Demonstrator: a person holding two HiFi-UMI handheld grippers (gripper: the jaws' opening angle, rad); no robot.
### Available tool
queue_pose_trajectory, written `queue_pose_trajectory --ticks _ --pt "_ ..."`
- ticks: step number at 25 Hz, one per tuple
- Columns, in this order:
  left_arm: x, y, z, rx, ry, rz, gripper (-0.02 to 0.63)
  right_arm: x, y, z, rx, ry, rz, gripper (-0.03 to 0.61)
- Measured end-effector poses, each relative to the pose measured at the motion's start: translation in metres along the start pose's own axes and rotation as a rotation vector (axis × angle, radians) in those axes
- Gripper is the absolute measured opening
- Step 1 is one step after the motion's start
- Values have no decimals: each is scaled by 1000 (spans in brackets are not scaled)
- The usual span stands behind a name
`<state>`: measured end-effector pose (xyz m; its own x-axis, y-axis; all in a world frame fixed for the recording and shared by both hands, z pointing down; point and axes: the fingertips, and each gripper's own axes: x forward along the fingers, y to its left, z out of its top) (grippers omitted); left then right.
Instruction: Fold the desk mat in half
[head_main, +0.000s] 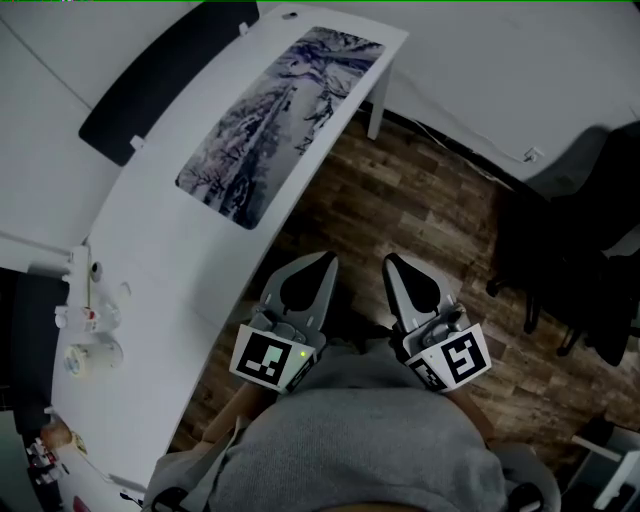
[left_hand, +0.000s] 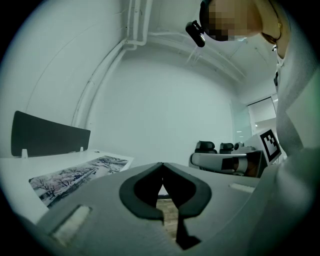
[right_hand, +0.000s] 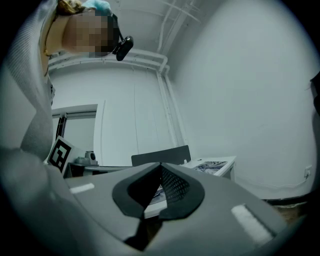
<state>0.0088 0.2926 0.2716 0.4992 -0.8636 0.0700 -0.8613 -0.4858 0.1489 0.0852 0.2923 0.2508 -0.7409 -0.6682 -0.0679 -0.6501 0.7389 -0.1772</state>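
Desk mat (head_main: 280, 120) lies flat along table (head_main: 150, 270) edge.

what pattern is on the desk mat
Desk mat: grey-blue snowy tree print, best in head view.

Dim, even light is leaving the head view dark and slightly soft across the desk mat (head_main: 280, 120), while both gripper views are showing strong fisheye bending, black corners and a blurred foreground.
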Motion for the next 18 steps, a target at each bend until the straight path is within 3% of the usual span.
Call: queue_pose_trajectory --ticks 8,12,18 --pt "0 16 -8 -45 -21 -22 0 7 9 -19 34 52 -48 2" --pt "14 24 -11 -60 -14 -20 0 14 -6 -22 38 55 -58 2" --pt "52 41 -8 -20 6 -6 0 45 -42 -24 52 53 -25 2"
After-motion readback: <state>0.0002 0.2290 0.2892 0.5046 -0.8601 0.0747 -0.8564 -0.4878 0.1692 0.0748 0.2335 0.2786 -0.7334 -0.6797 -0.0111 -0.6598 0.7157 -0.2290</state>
